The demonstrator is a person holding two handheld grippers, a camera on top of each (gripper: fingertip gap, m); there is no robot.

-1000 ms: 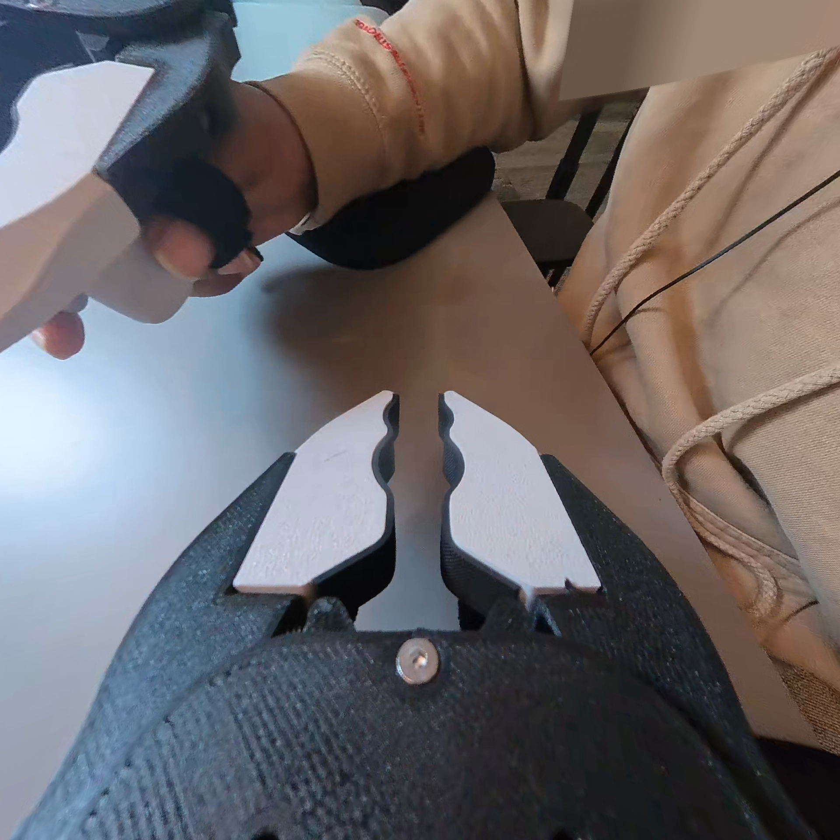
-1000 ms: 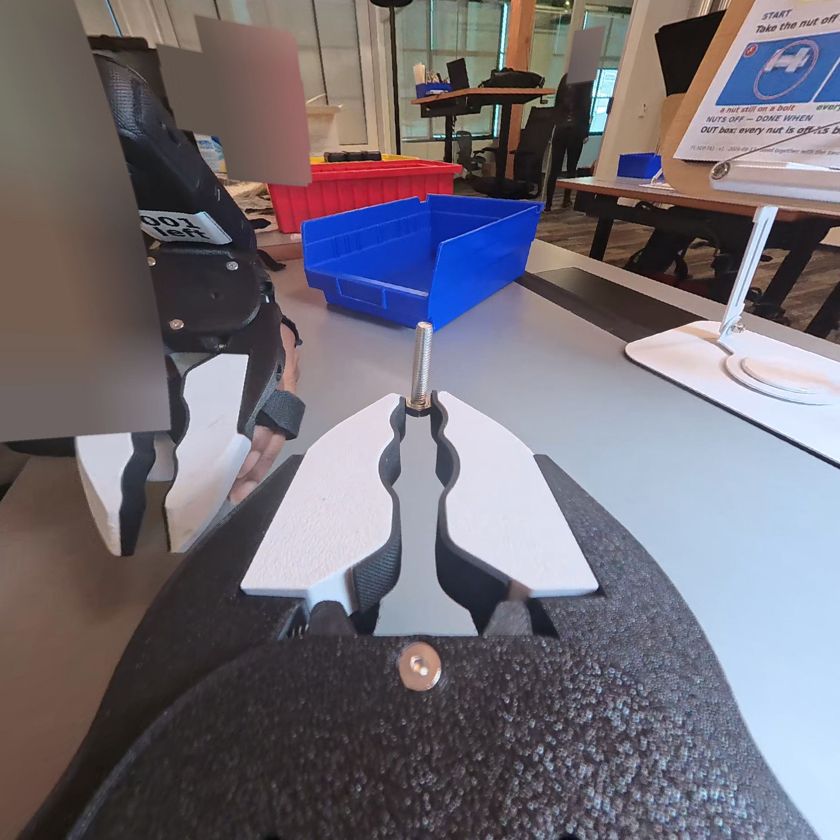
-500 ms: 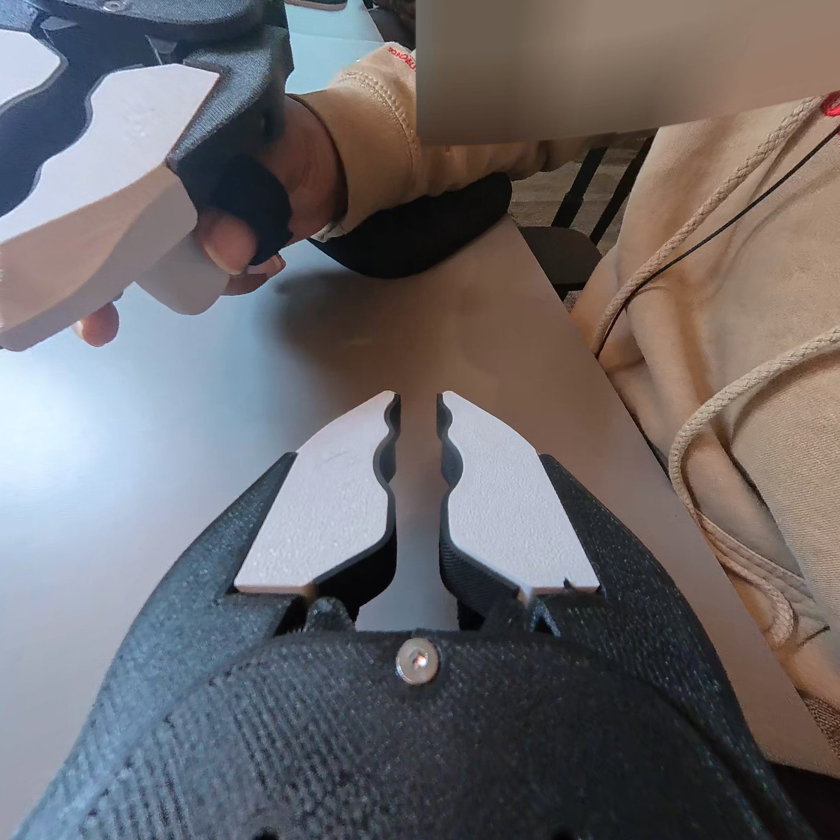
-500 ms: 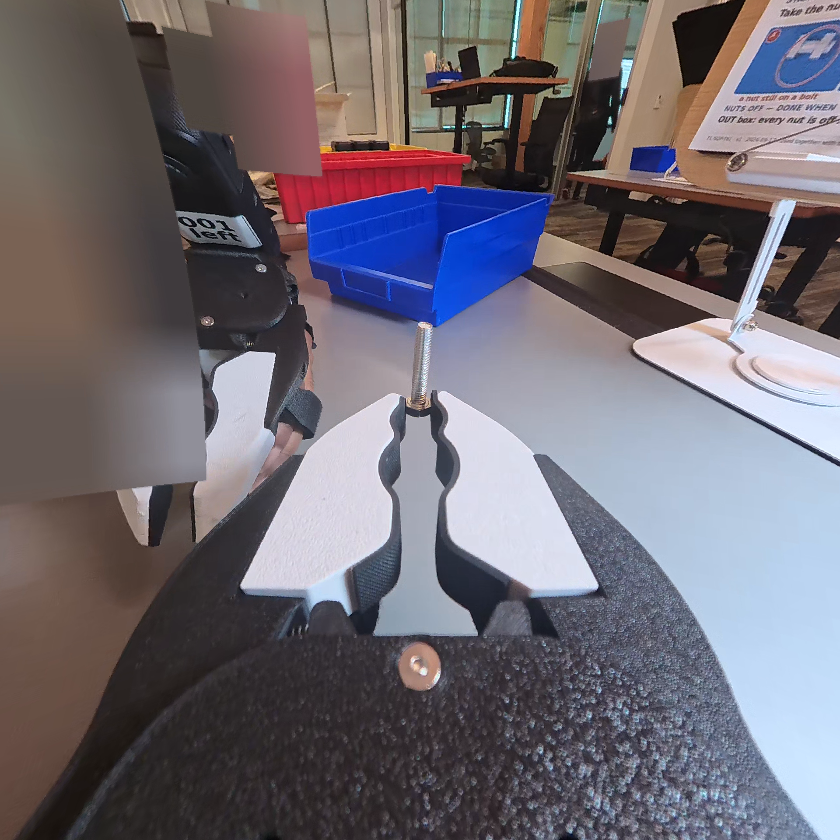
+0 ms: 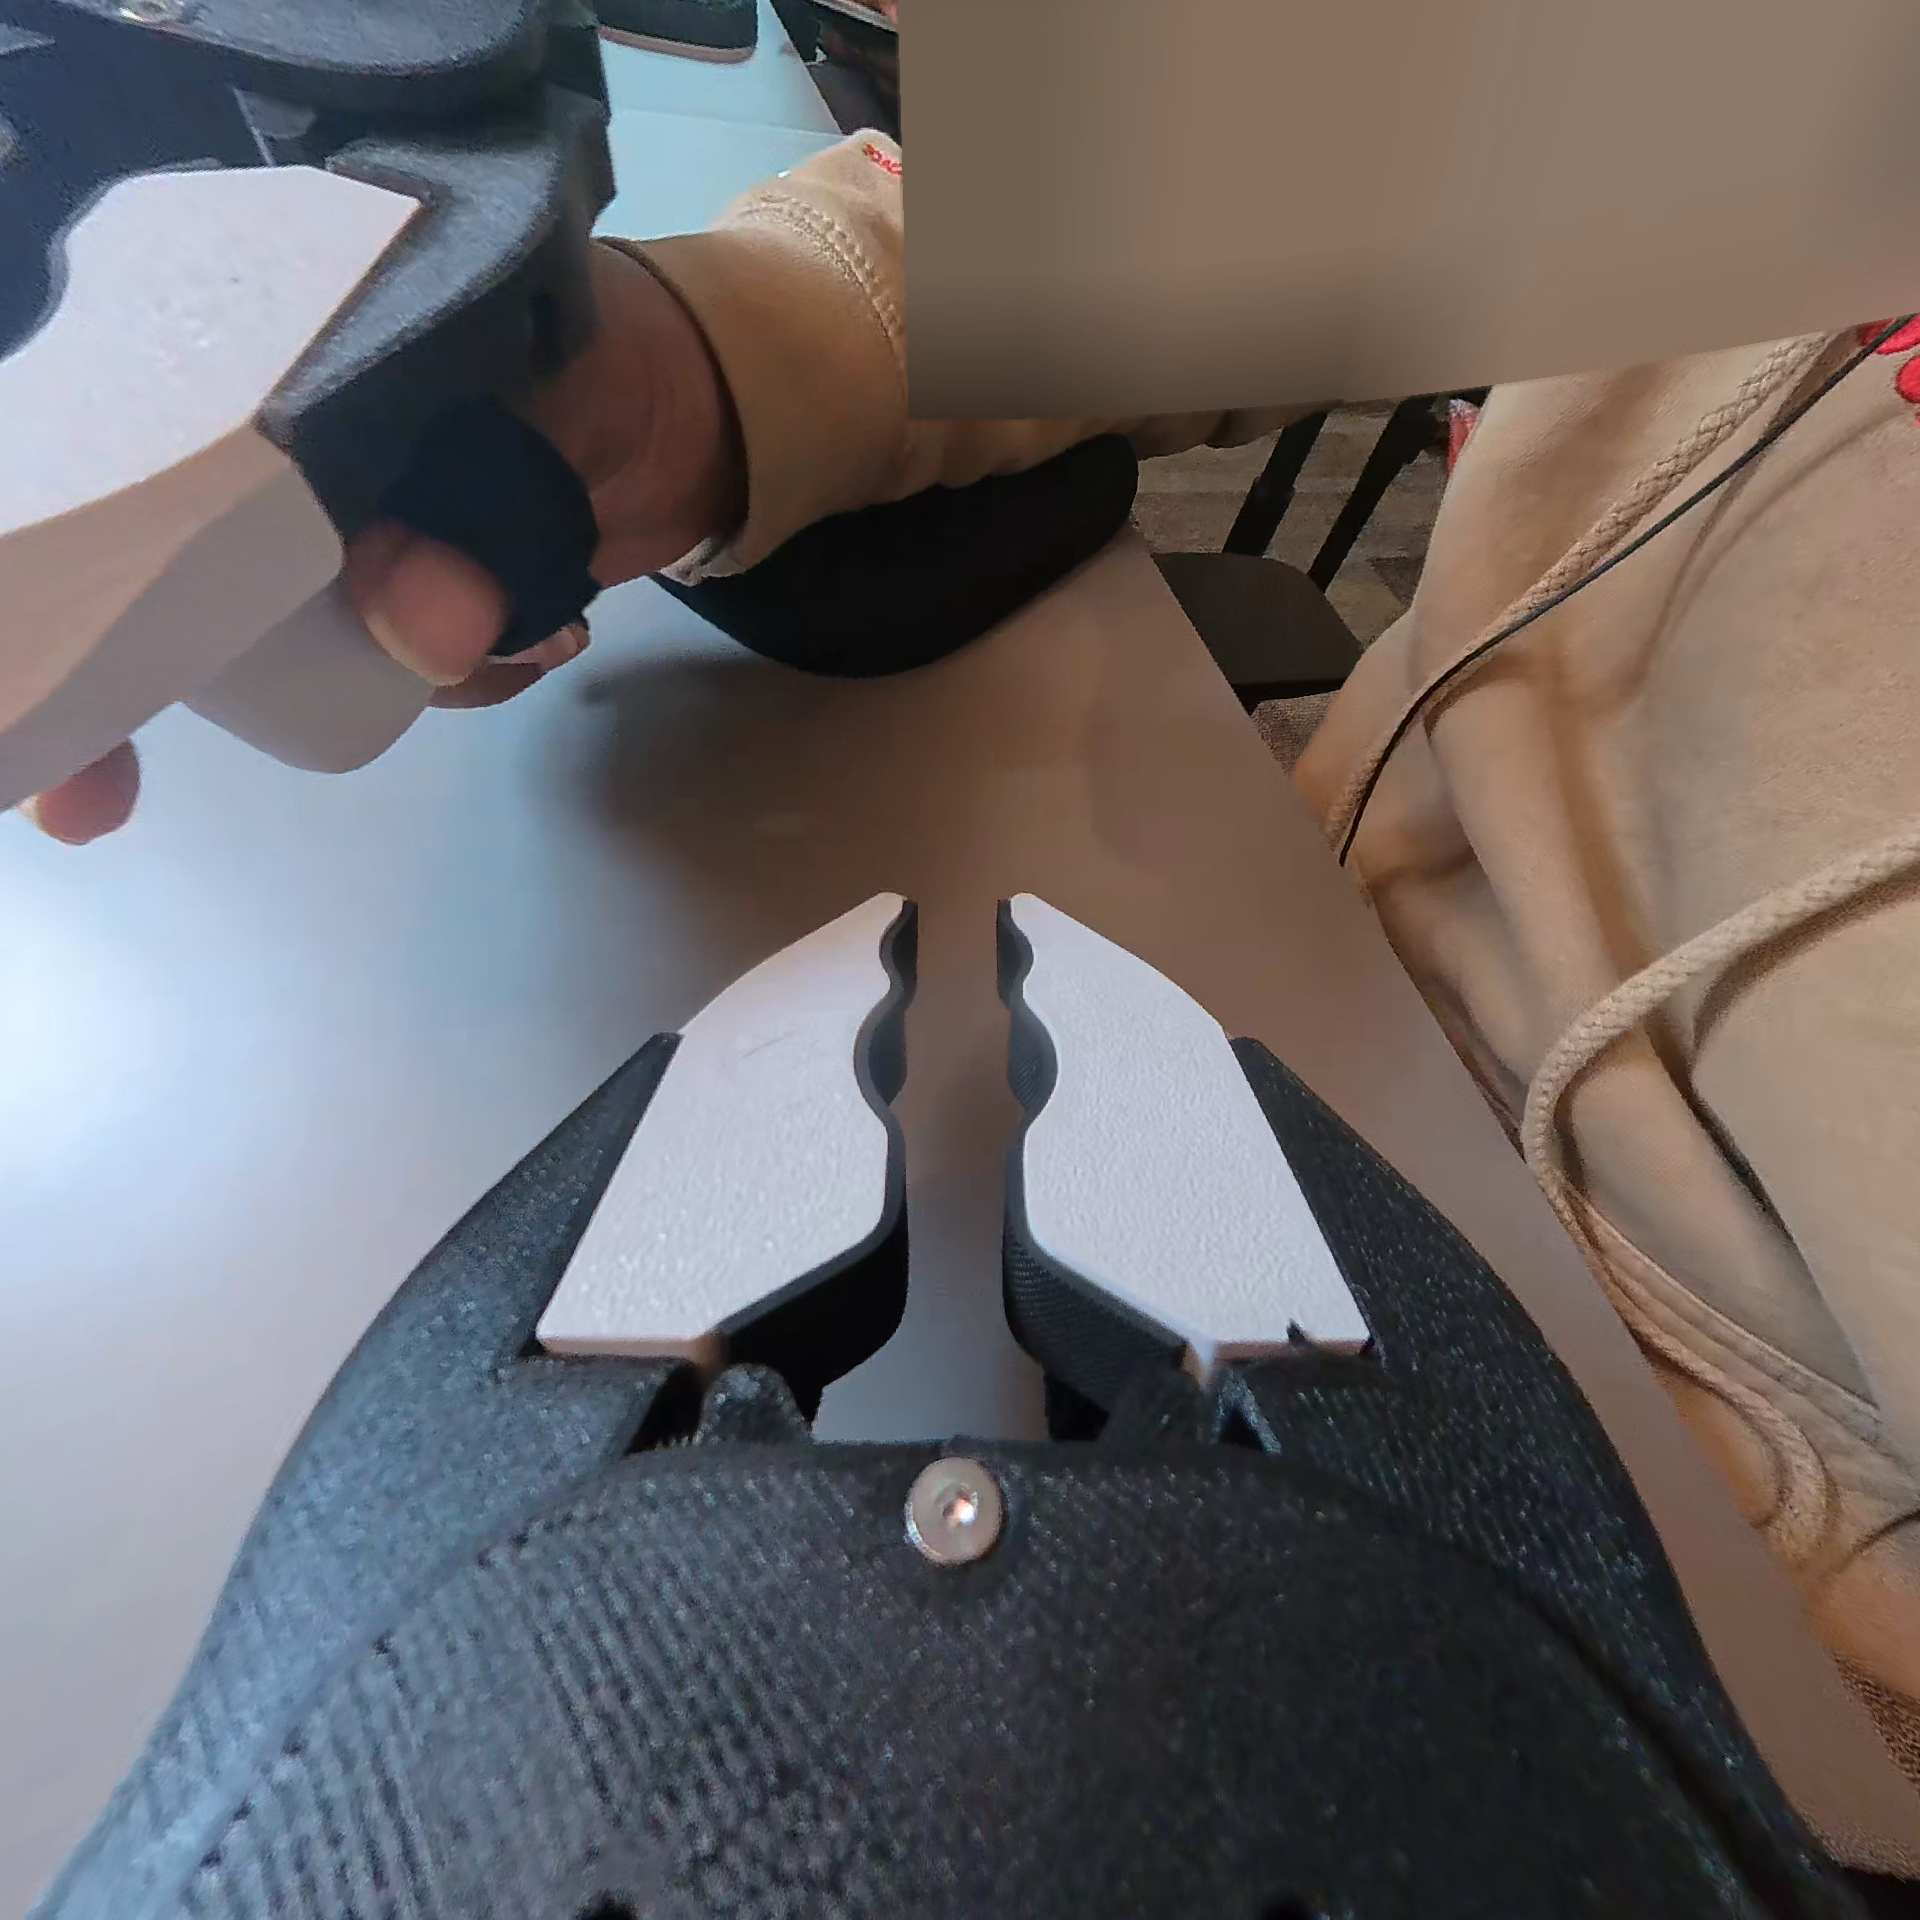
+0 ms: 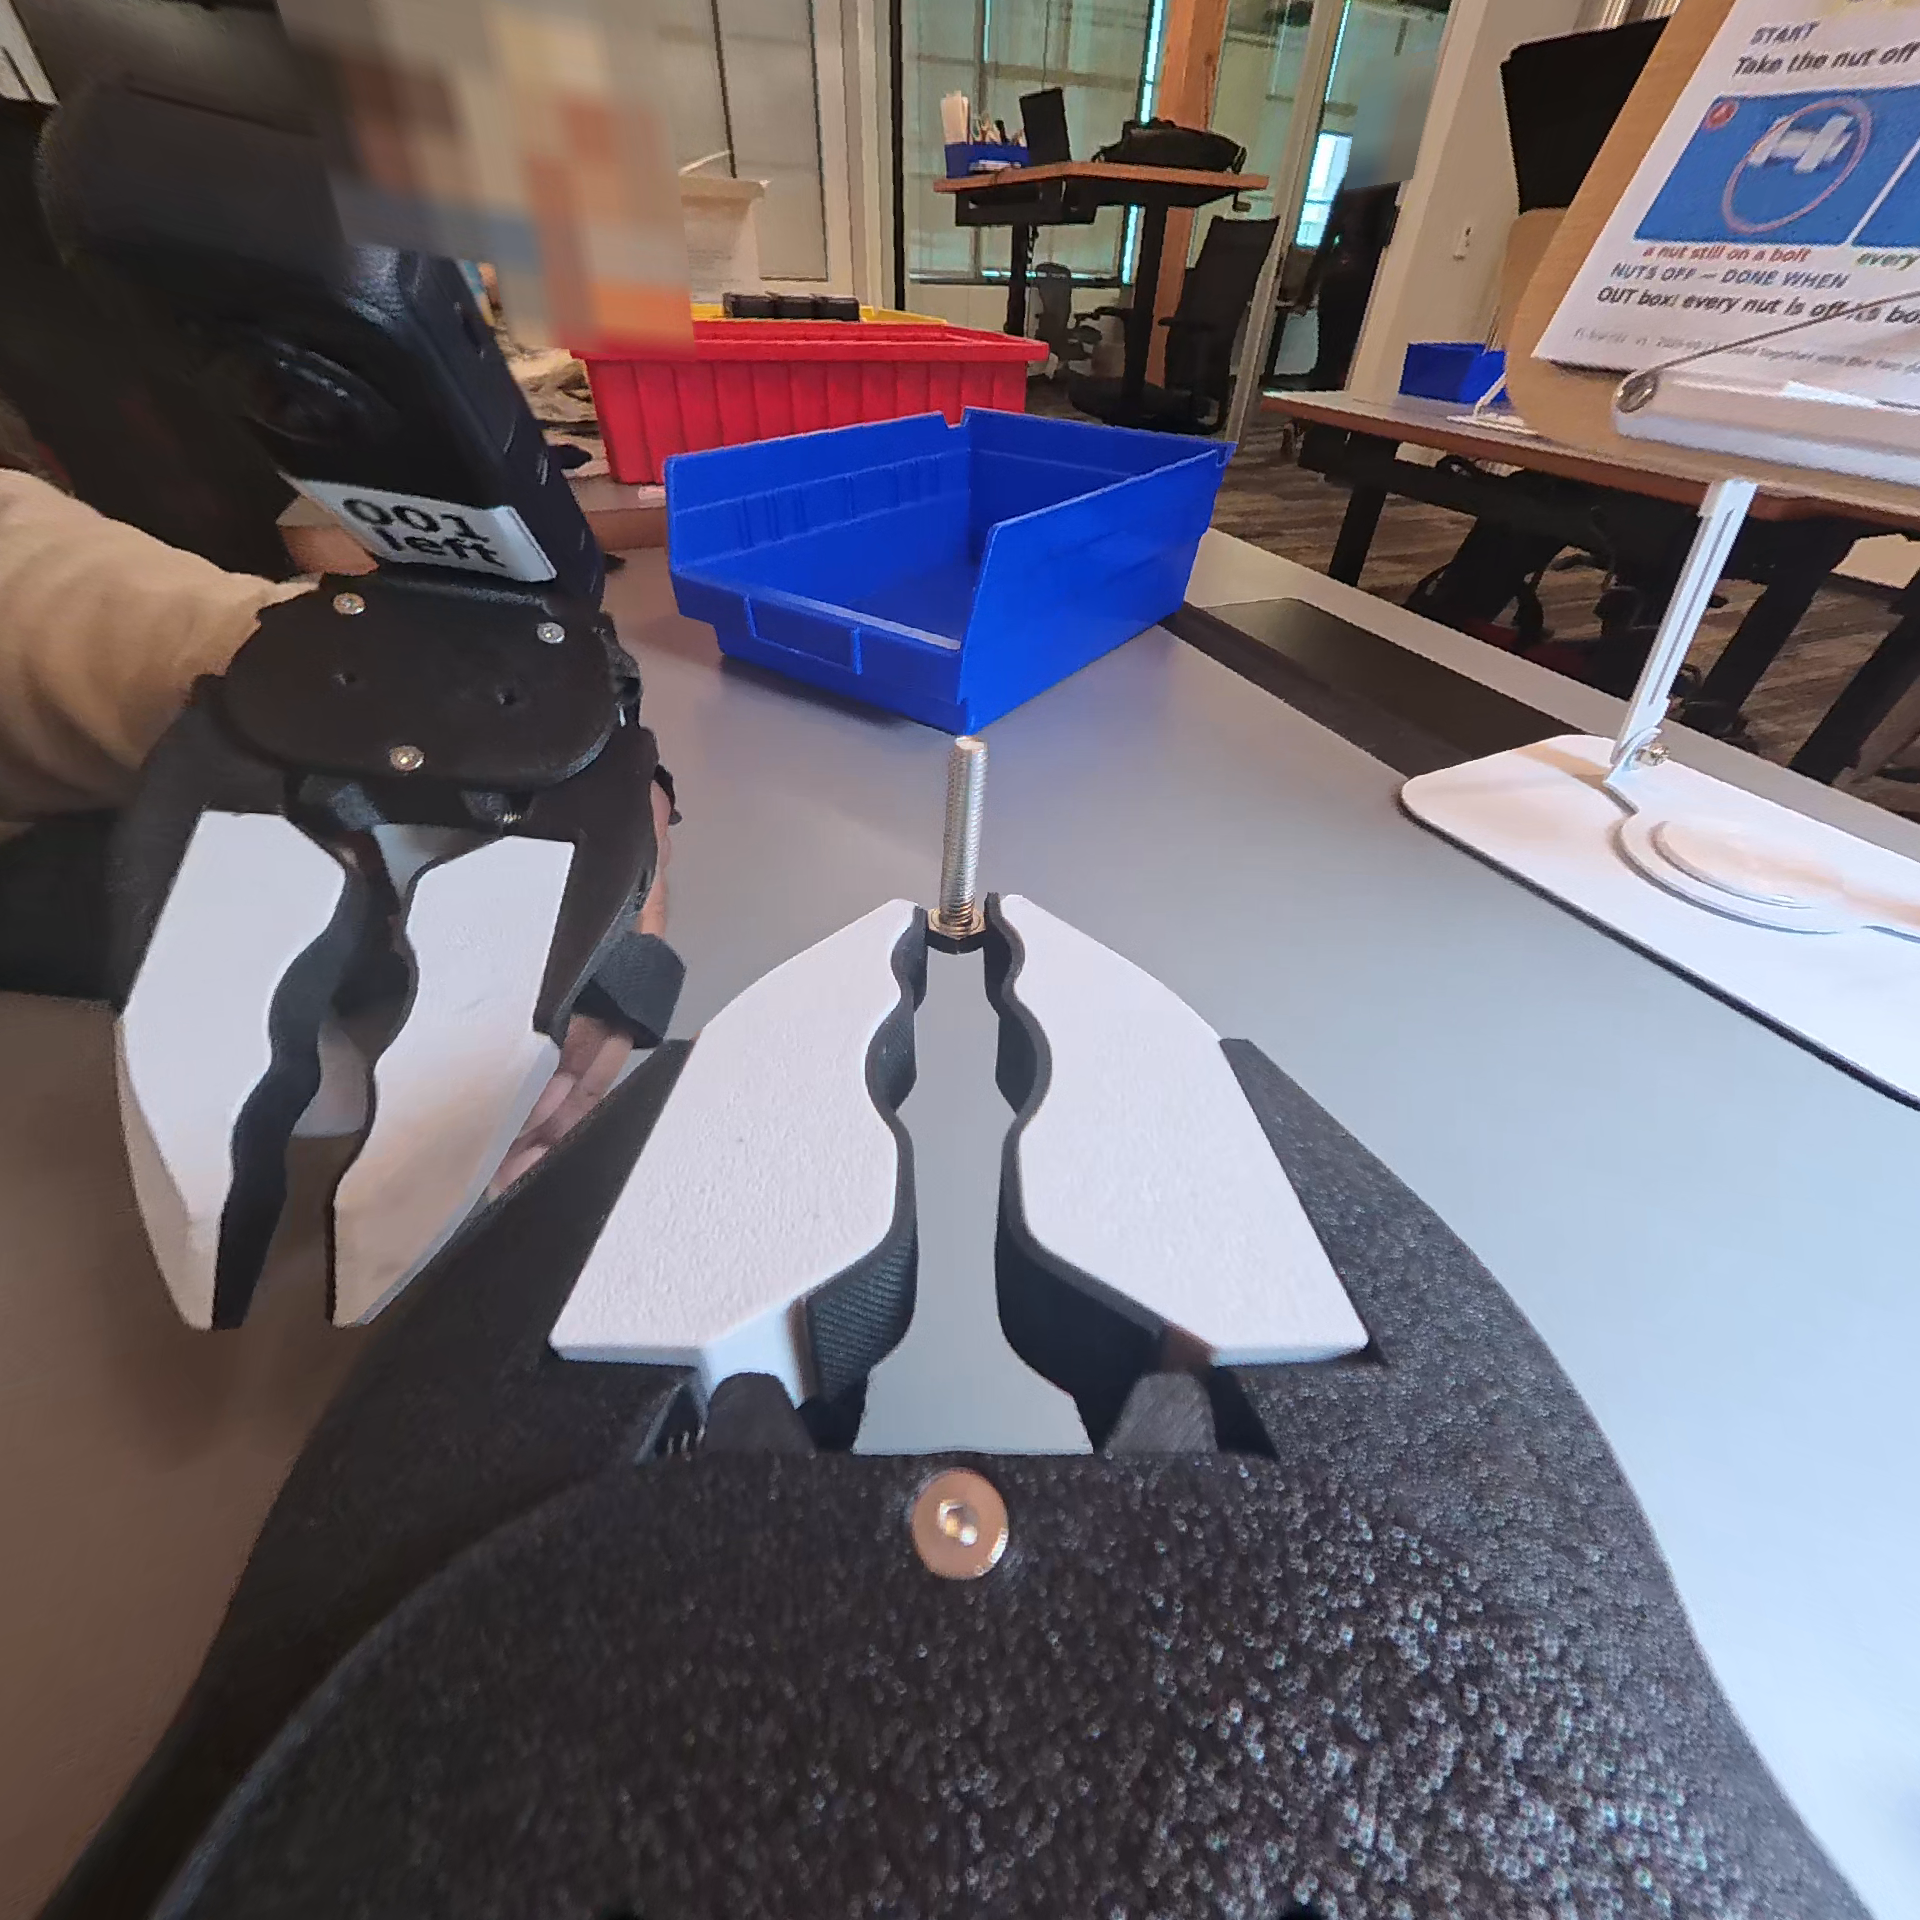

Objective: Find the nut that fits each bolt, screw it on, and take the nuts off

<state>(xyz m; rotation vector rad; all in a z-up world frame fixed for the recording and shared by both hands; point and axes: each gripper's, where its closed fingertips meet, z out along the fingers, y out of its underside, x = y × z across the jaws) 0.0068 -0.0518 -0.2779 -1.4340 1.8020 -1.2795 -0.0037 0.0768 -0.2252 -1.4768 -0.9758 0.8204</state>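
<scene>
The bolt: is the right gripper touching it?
Touching. The right wrist view shows the right gripper pinching the upright bolt at its base between both fingertips, no gap visible.

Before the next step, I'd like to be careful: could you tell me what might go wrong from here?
1. The right gripper pinches the bolt only at its head, right at the fingertips, so the upright bolt could tilt or slip out.
2. The left gripper holds nothing, and no nut shows in either view, so threading may stall.
3. Both grippers sit close together and could knock each other.
</scene>
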